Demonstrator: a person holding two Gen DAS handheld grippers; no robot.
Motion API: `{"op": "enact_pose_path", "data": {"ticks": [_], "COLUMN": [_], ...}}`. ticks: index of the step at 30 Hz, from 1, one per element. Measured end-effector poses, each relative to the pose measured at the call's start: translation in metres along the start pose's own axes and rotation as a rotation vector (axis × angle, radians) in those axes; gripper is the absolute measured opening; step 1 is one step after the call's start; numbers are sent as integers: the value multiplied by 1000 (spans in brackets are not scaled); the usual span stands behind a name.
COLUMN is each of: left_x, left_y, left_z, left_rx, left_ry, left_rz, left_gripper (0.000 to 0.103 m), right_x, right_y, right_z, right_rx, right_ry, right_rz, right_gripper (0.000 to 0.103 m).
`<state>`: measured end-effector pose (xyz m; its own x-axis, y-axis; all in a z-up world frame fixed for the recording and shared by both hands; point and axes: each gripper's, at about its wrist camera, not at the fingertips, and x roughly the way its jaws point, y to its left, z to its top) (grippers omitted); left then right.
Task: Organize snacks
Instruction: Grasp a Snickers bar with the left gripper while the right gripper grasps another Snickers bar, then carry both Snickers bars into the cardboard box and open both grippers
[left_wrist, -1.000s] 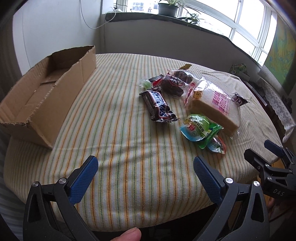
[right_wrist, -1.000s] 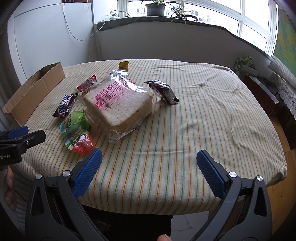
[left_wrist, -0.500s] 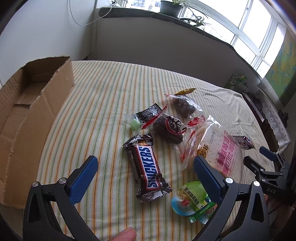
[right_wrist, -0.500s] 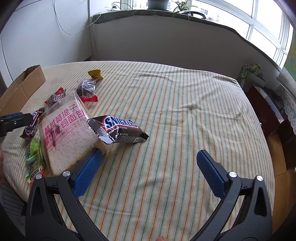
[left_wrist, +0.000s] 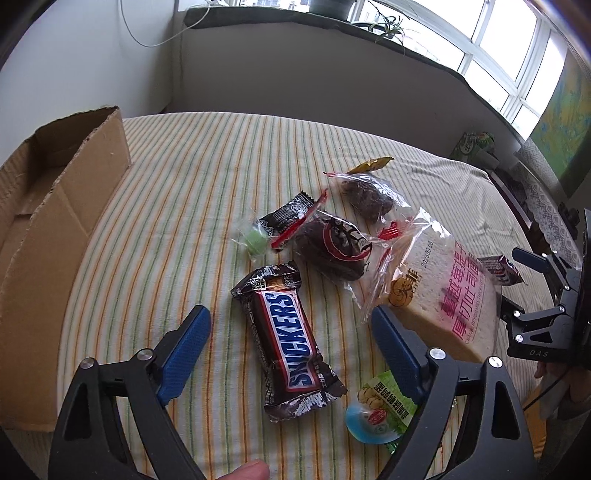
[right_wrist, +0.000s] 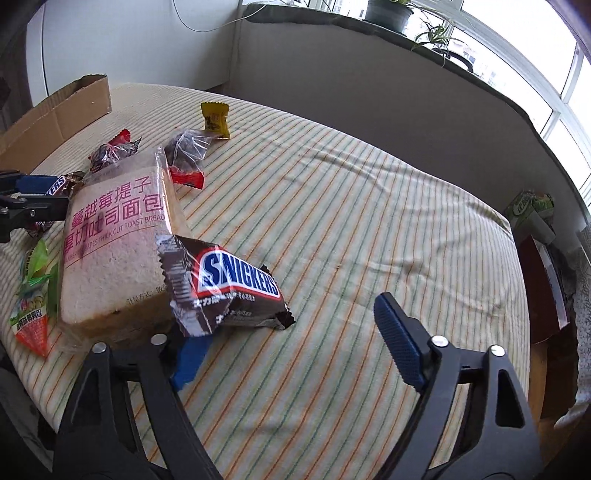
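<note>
While both pairs of jaws are closing, two separate pickups look to be lining up. The left gripper (left_wrist: 290, 341) straddles a Snickers bar (left_wrist: 286, 341) lying flat on the striped tablecloth (left_wrist: 207, 177), one blue pad on each side with cloth showing between pad and wrapper, so nothing is pinched yet. Over on the right, the right gripper (right_wrist: 291, 341) comes in at a second Snickers bar (right_wrist: 225, 288), which leans against the near edge of the toast bread packet (right_wrist: 110, 243); its left pad sits tucked beneath the wrapper's near corner, its right pad stands well clear over bare cloth, and I cannot tell whether that left pad touches the wrapper. So this is the reach-and-grasp step, both hands empty. Next, I'd judge, the left jaws need to finish closing across the bar's width, then lift and carry it to the cardboard box (left_wrist: 55, 229) at the far left of the table. The right hand's bar sits skewed off to its left side, so it probably wants centring before the squeeze. The small wrapped sweets (left_wrist: 332, 247) wait beyond, in the middle of the table.
</note>
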<state>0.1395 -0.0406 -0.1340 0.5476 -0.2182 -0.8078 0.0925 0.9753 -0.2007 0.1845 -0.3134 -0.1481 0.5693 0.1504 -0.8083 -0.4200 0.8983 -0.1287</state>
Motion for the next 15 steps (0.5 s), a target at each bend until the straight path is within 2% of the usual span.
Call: {"op": "enact_pose_path", "data": {"ticks": [2,3,4,5,7,9,15], "left_x": [3,4,4,3,2,0,-5], "left_y": [-2,-4,-4,-4,1,7,12], "left_z": [0,-1,-2,-2,-2,-3,-6], "left_rx": [17,33,46,49,38,29,34], "left_ry": [9,11,11,8,3,0,-7], "left_rz": [-2,11,33,47,48,42,3], "left_gripper": [76,69,60,56,45,27,27], "right_x": [3,4,5,5,5,4,-10], "right_y": [4,7,9,10,11,12,9], "right_z": [3,4,5,5,6,5,-2], "right_rx": [-12,-24,-31,-28,-13,-5,64], "right_ry": [-9,-9,-10,-13,-18,-21,-49], "right_rz": [33,42,53,63,59,62,60], "right_gripper": [62,58,49,37,26,25,23]}}
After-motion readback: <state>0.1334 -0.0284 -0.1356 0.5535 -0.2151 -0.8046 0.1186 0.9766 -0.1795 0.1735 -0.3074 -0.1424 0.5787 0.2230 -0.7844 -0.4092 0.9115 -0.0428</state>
